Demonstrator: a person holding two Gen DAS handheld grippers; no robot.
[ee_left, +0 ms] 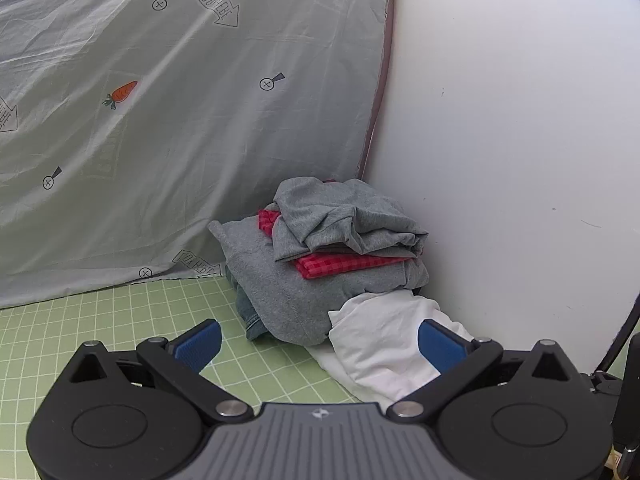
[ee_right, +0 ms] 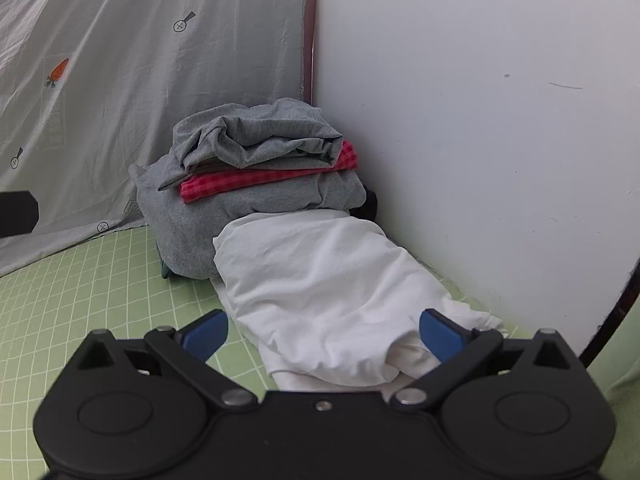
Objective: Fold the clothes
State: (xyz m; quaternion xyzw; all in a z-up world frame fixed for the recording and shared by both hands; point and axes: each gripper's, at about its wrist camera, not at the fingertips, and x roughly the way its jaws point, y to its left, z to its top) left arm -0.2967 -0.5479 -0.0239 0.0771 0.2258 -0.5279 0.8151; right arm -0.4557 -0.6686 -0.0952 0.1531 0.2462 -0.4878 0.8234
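A white garment [ee_right: 320, 280] lies folded on the green grid mat [ee_right: 80, 300], in front of a stack of clothes in the corner. The stack has a grey top [ee_right: 256, 136], a red checked cloth [ee_right: 260, 182] and a grey sweater [ee_right: 248, 208]. My right gripper [ee_right: 324, 338] is open, its blue fingers on either side of the white garment's near end. My left gripper [ee_left: 318, 344] is open, low over the mat [ee_left: 100, 320], with the white garment [ee_left: 380, 340] by its right finger. The stack also shows in the left wrist view [ee_left: 336, 236], with denim [ee_left: 250, 312] underneath.
A grey printed sheet [ee_left: 180, 100] hangs behind the stack on the left. A white wall [ee_right: 480, 120] bounds the right side. A dark cable [ee_right: 616, 304] runs down at the far right. A black object [ee_right: 16, 212] sits at the left edge of the right wrist view.
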